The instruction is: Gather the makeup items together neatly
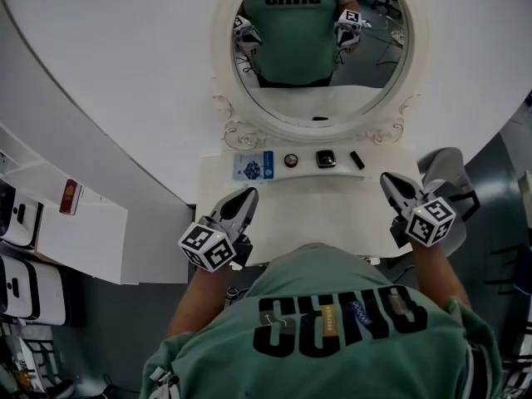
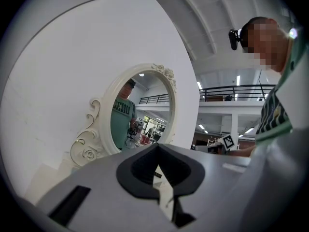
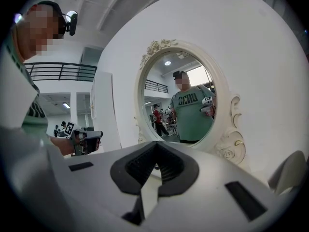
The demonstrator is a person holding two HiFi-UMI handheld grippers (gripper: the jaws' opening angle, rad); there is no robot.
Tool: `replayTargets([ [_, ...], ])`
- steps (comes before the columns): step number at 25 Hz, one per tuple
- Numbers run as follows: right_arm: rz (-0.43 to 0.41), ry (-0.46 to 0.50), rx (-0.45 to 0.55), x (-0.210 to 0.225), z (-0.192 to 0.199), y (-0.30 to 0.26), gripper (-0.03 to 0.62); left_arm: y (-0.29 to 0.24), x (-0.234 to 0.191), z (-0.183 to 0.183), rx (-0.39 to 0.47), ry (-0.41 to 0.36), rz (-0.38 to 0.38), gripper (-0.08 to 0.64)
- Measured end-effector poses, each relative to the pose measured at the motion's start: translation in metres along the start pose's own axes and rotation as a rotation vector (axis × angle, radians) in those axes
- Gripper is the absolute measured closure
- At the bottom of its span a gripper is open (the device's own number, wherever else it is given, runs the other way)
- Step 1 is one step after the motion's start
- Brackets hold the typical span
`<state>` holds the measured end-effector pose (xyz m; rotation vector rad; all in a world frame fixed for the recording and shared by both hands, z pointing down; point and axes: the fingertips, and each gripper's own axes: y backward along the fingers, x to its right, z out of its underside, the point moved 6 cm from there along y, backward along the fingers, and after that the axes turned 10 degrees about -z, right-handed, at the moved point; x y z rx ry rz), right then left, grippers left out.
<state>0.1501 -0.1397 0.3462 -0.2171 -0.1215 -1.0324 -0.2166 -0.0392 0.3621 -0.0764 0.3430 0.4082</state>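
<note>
Four makeup items lie in a row at the back of the white vanity top (image 1: 332,214), under the mirror: a blue-and-white packet (image 1: 253,166), a small round compact (image 1: 291,160), a square black compact (image 1: 326,158) and a black tube (image 1: 357,160). My left gripper (image 1: 248,194) hovers over the front left of the top, shut and holding nothing, short of the packet. Over the front right, my right gripper (image 1: 387,179) is also shut and holds nothing, near the tube. Both gripper views look up at the mirror, jaws together (image 2: 157,146) (image 3: 155,146).
An oval mirror (image 1: 320,32) in an ornate white frame stands on the curved white wall behind the table. A grey chair back (image 1: 445,166) is at the table's right end. White shelving (image 1: 75,223) stands to the left.
</note>
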Motion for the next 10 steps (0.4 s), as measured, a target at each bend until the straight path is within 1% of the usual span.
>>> replayTargets([
  [10,-0.009,0.002,-0.003,-0.0013,0.0041,-0.0024,0.598,-0.0002,-0.0012,0.0009,0.006,0.004,0.008,0.552],
])
